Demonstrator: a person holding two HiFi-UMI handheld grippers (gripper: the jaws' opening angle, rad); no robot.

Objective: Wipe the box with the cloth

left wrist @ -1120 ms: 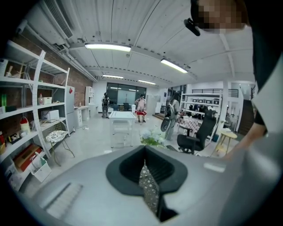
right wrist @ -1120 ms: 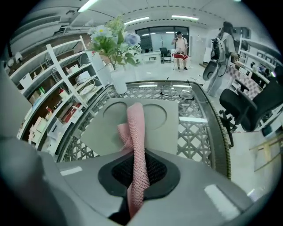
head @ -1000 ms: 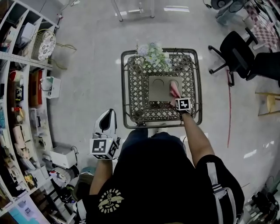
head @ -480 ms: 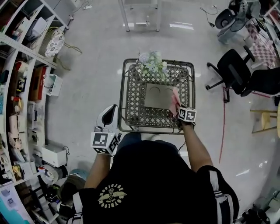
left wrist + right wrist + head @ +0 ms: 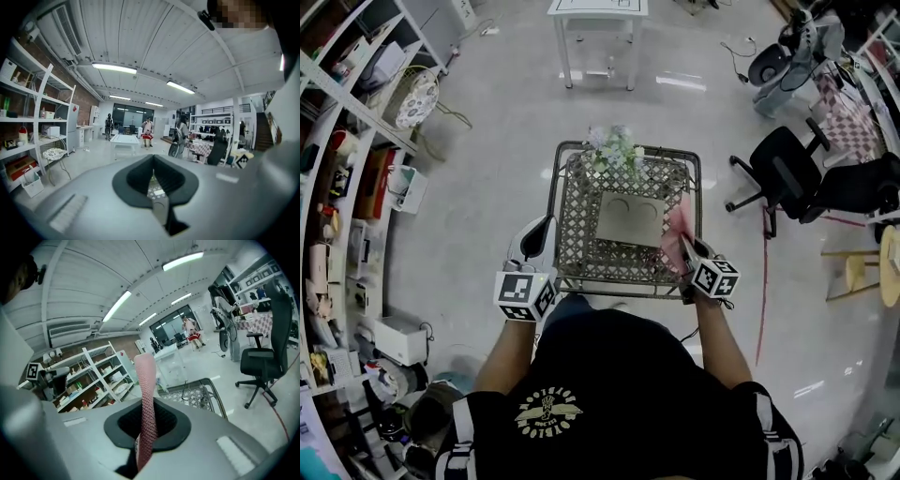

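A flat brown cardboard box (image 5: pixel 630 217) lies on a metal lattice table (image 5: pixel 581 244). My right gripper (image 5: pixel 686 251) is at the table's near right corner, just right of the box, shut on a pink mesh cloth (image 5: pixel 679 230). In the right gripper view the cloth (image 5: pixel 146 404) stands up from between the jaws, which point upward. I cannot tell whether the cloth touches the box. My left gripper (image 5: pixel 539 239) hovers at the table's left edge, shut and holding nothing; its jaws meet in the left gripper view (image 5: pixel 152 185).
A bunch of pale flowers (image 5: pixel 614 147) sits at the table's far edge. Shelving (image 5: pixel 347 187) full of items runs down the left. A black office chair (image 5: pixel 783 173) stands to the right, a white table (image 5: pixel 595 19) farther off.
My right gripper has drawn back with the cloth from the box top to the table's near right corner. The left gripper has come up beside the table's left edge.
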